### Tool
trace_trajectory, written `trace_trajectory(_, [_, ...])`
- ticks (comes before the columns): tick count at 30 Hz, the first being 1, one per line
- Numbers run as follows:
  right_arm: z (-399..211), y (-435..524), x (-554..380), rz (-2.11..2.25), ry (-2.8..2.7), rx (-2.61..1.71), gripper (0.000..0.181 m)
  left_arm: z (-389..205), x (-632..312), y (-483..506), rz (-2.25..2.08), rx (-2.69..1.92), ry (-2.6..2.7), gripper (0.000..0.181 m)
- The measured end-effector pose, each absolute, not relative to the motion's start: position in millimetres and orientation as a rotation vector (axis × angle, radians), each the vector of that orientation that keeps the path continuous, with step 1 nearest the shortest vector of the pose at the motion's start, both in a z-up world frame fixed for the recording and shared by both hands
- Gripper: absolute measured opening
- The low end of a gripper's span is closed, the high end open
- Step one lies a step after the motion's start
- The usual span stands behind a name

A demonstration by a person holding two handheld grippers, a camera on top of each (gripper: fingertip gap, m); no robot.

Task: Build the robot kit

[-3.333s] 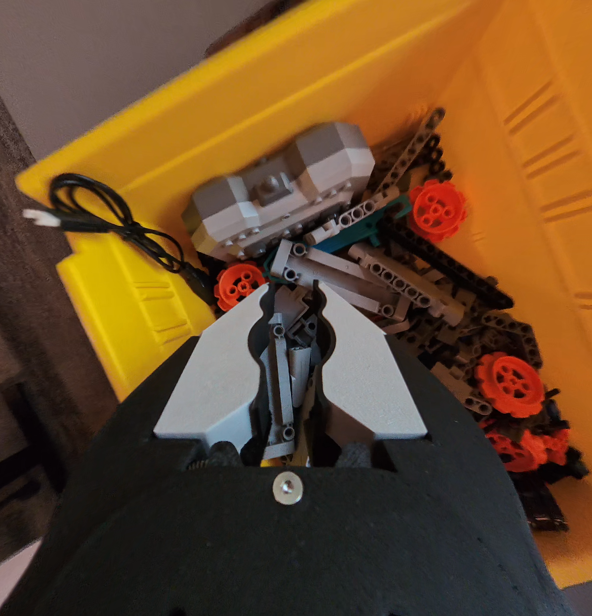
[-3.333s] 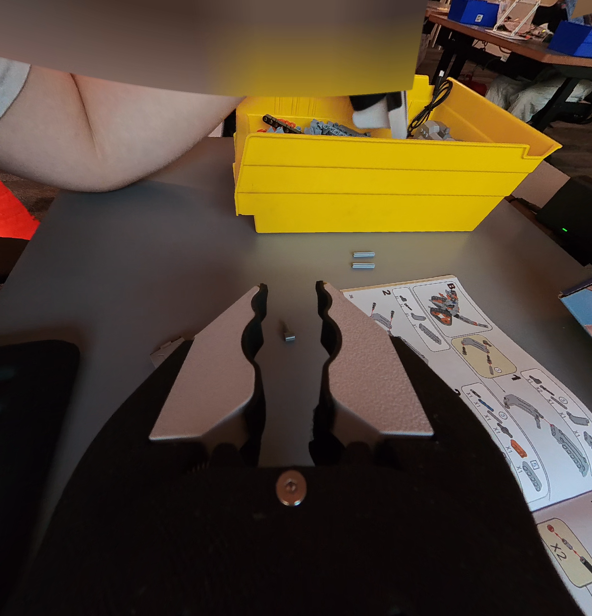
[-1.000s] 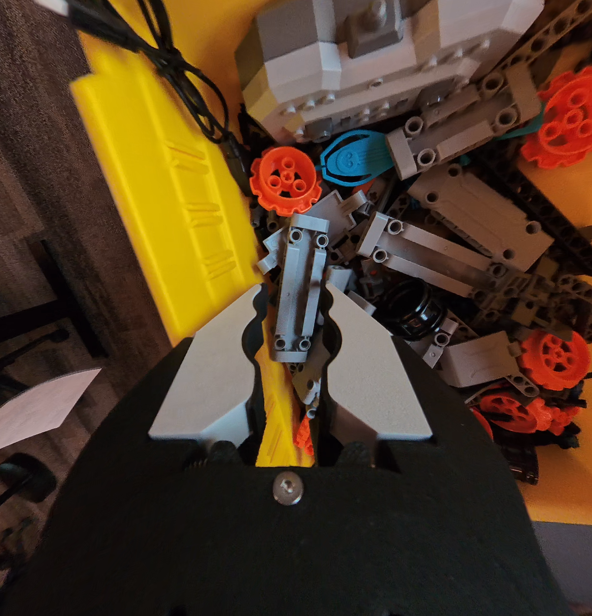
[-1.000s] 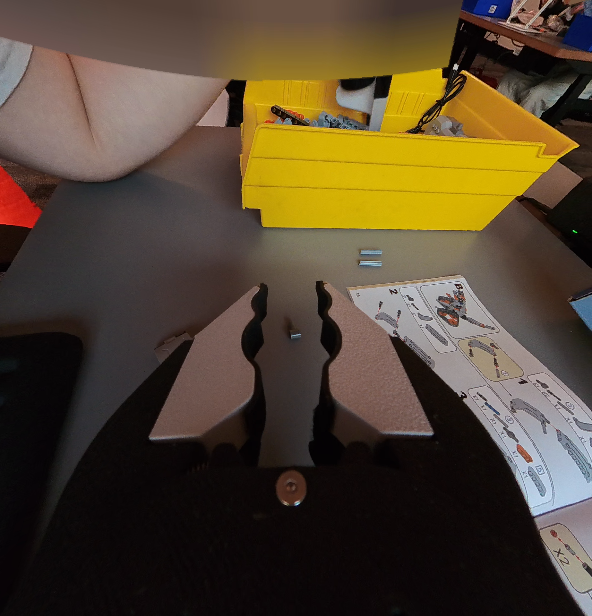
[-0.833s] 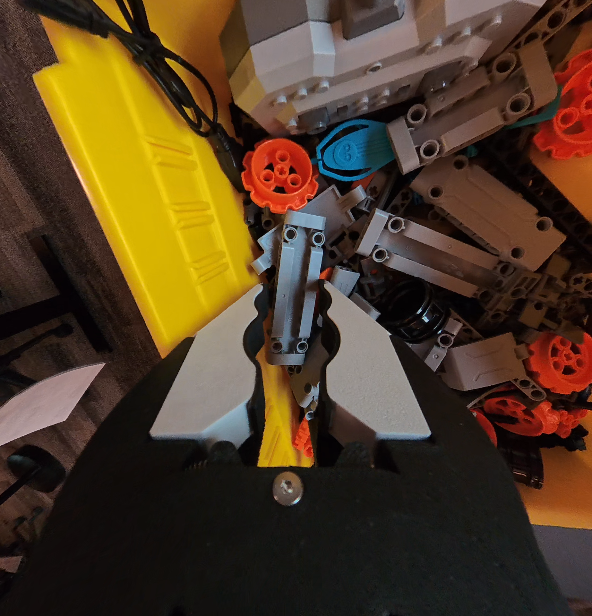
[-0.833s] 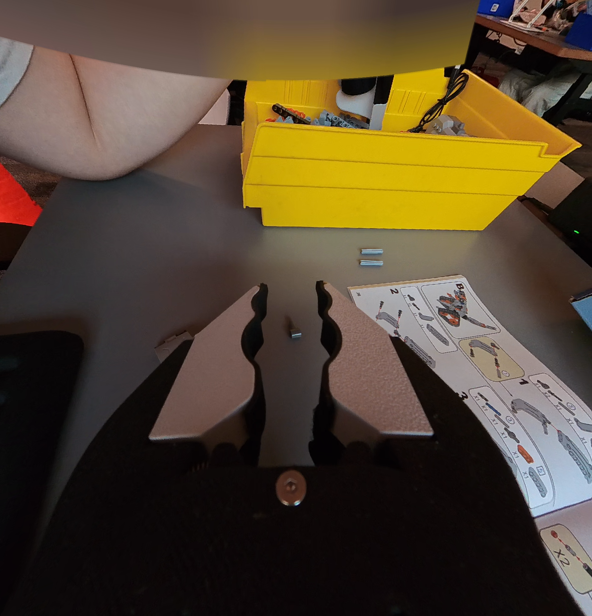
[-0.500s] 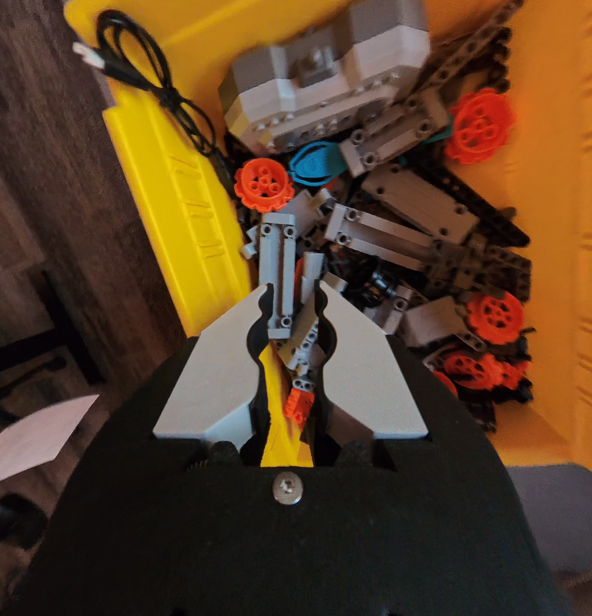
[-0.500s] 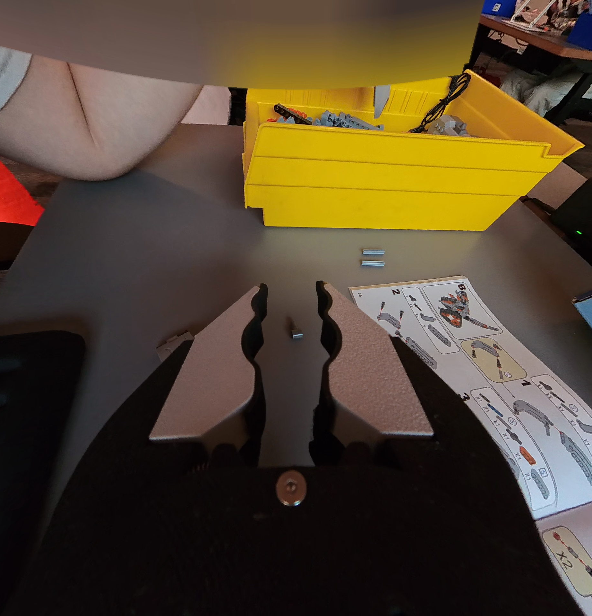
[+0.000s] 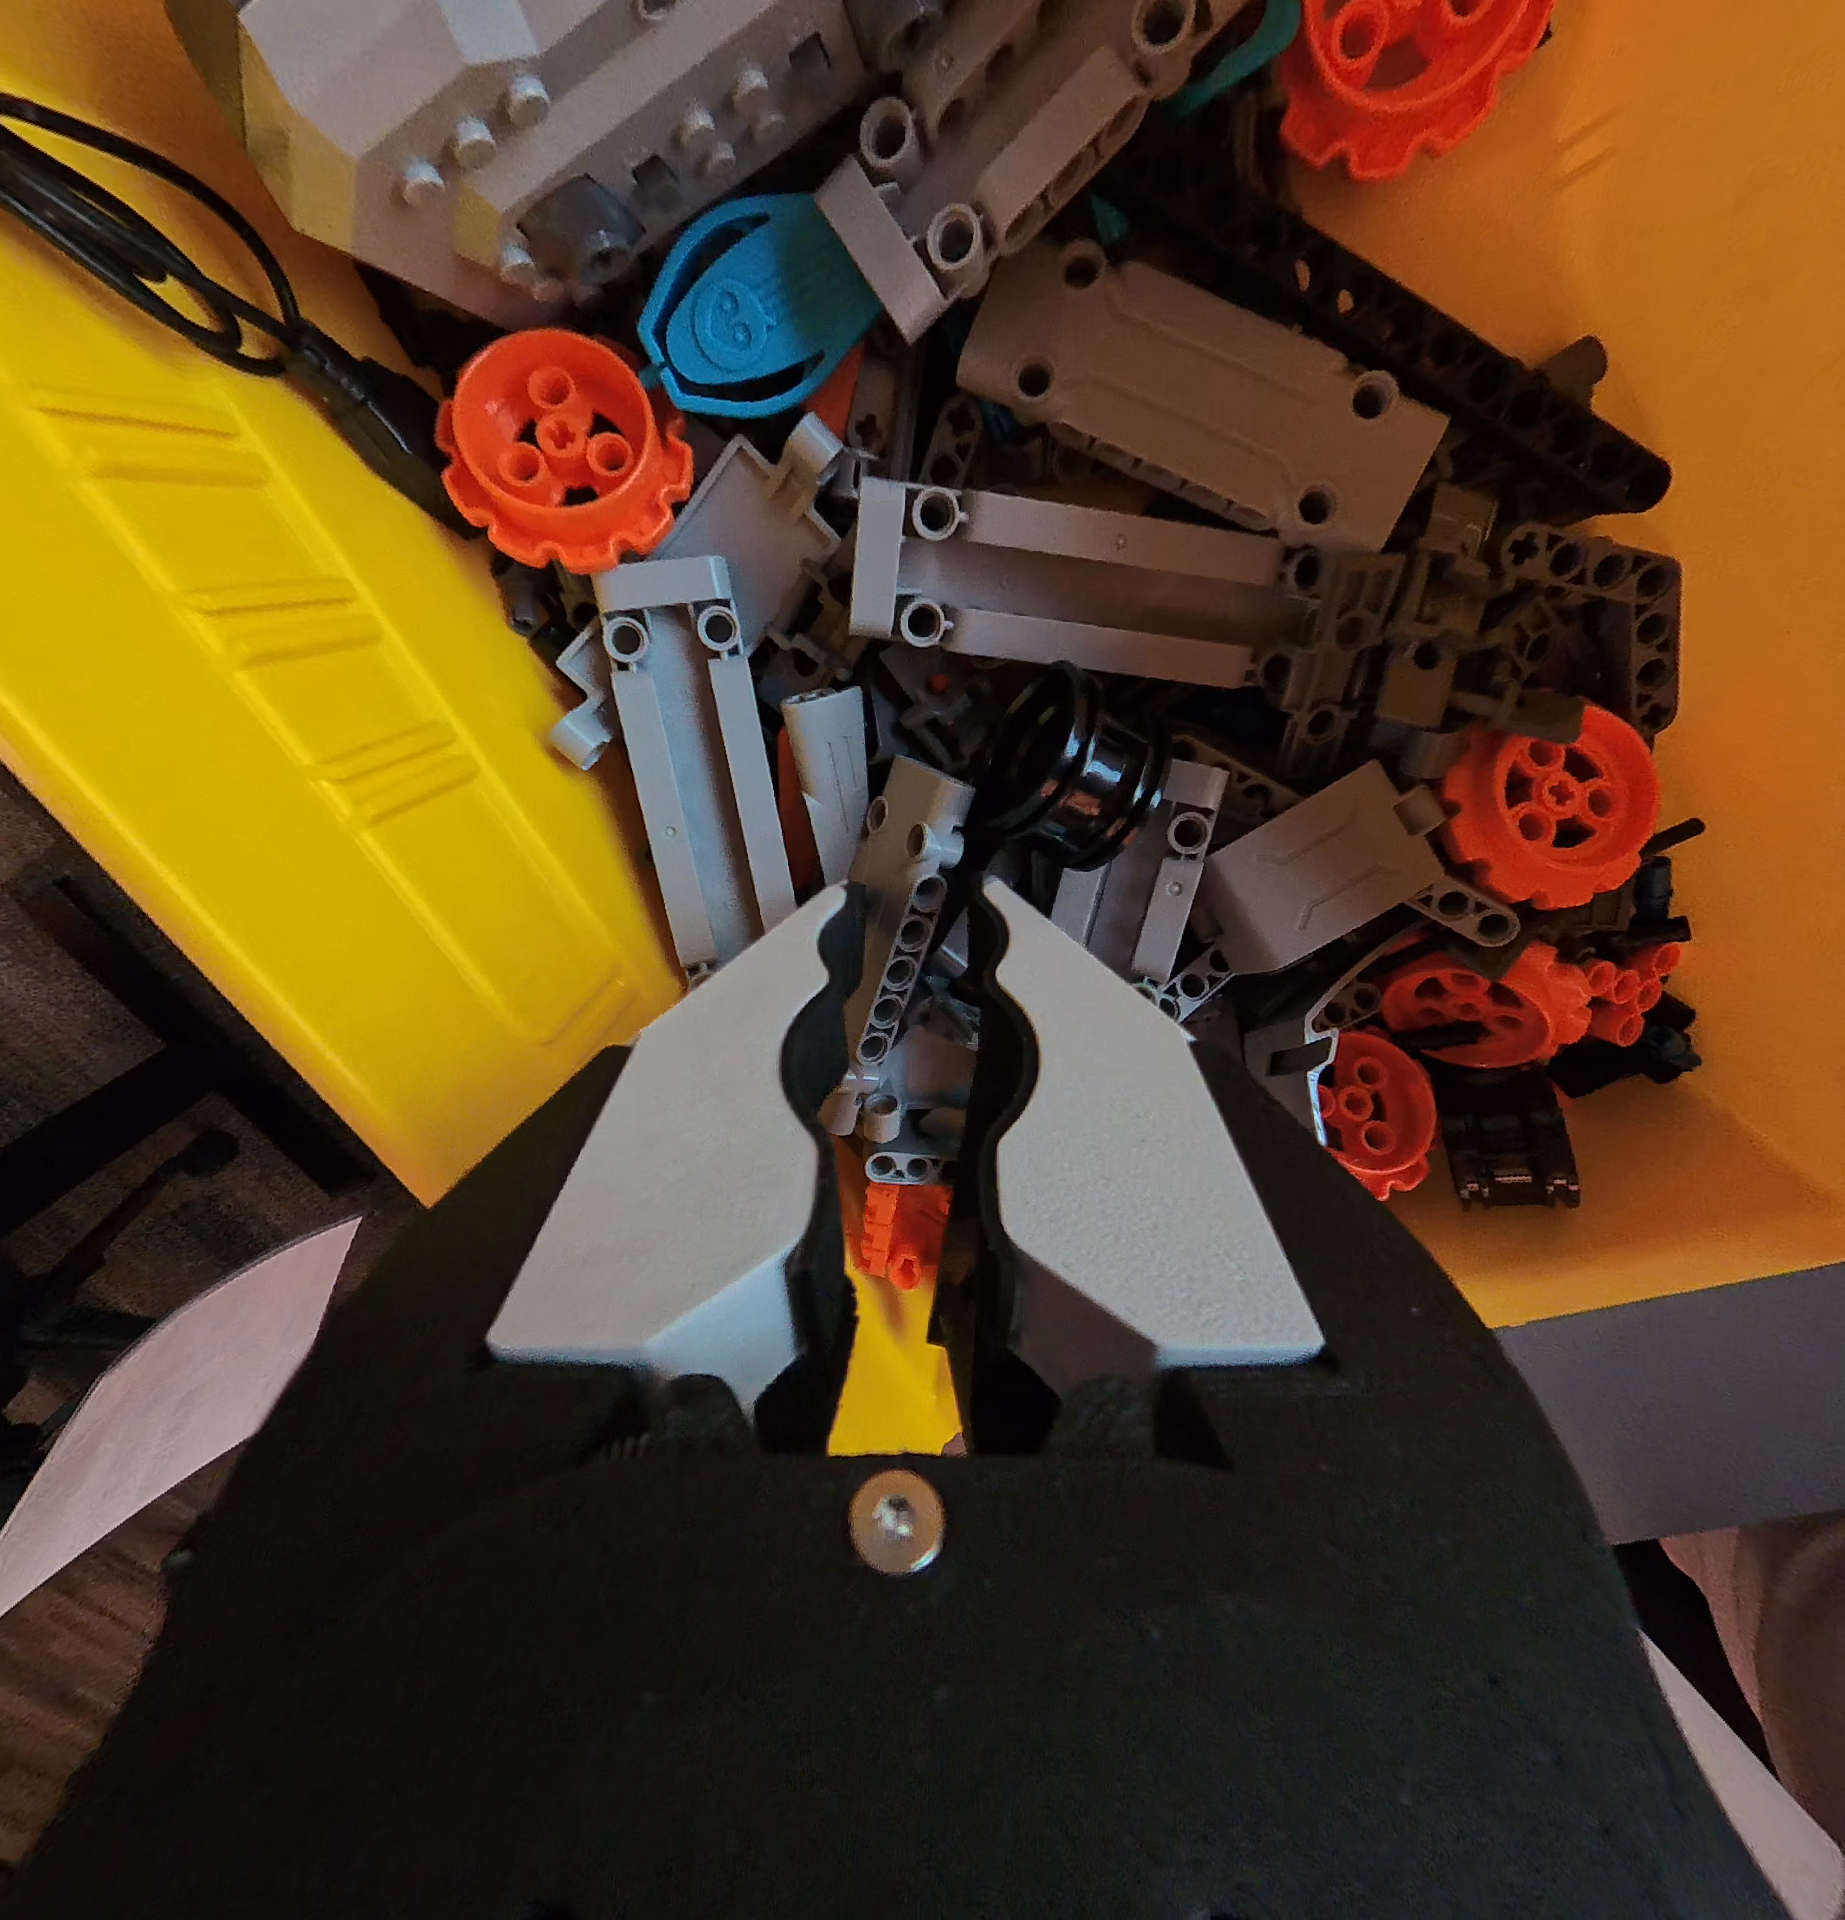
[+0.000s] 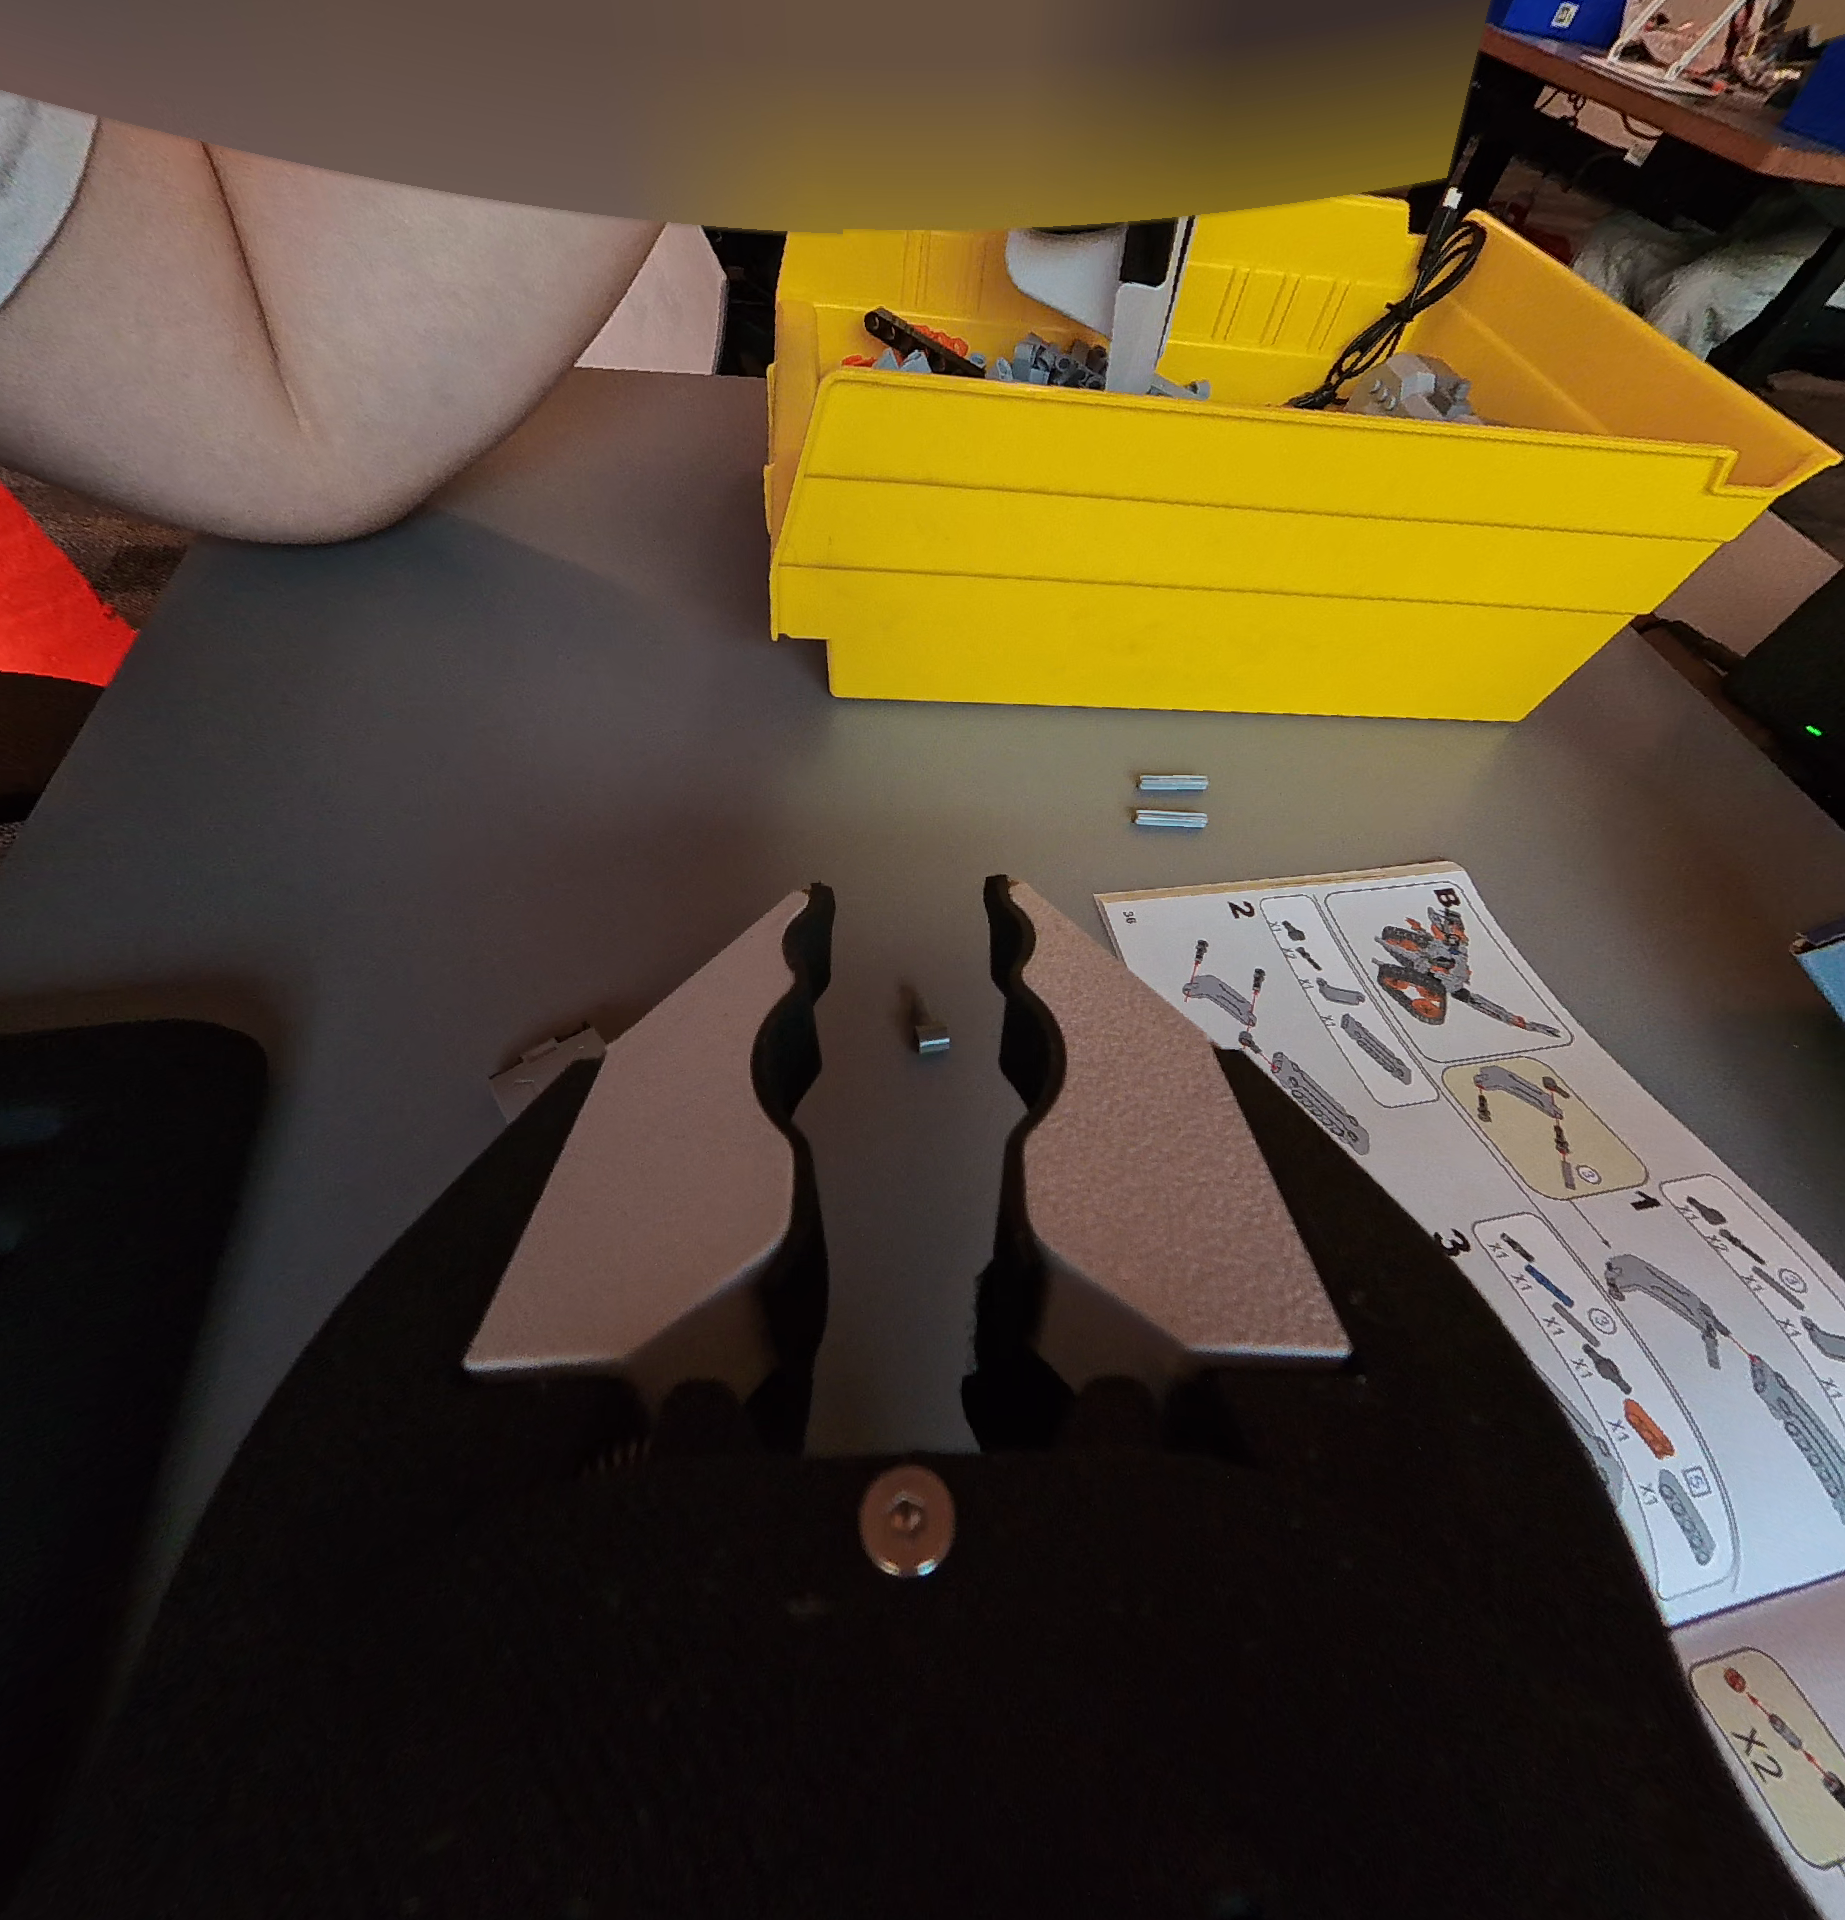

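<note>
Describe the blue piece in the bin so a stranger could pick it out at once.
Look in the yellow bin, at the heap of grey, black and orange parts. Just right of the orange wheel near the bin's wall lies the blue piece: flat, teardrop-shaped, the only bright blue part there.

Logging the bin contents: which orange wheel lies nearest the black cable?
The orange wheel at the pile's upper left, beside the black cable by the yellow bin wall; the other wheels lie across the pile.
</note>
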State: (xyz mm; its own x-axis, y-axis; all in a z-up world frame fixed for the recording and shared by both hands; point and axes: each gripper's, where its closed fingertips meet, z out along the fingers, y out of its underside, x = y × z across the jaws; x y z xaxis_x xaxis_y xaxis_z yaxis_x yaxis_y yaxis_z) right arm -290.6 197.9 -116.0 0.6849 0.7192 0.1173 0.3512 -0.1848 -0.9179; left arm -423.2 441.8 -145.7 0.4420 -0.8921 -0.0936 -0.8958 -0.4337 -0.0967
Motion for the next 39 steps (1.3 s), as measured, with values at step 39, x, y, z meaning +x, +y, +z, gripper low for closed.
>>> trace_trajectory(39, [-7.3,196.4,-235.9,1.178,-0.253,-1.321,0.033,-5.0,-237.8,196.5,-1.227,-1.515,2.003,0.006])
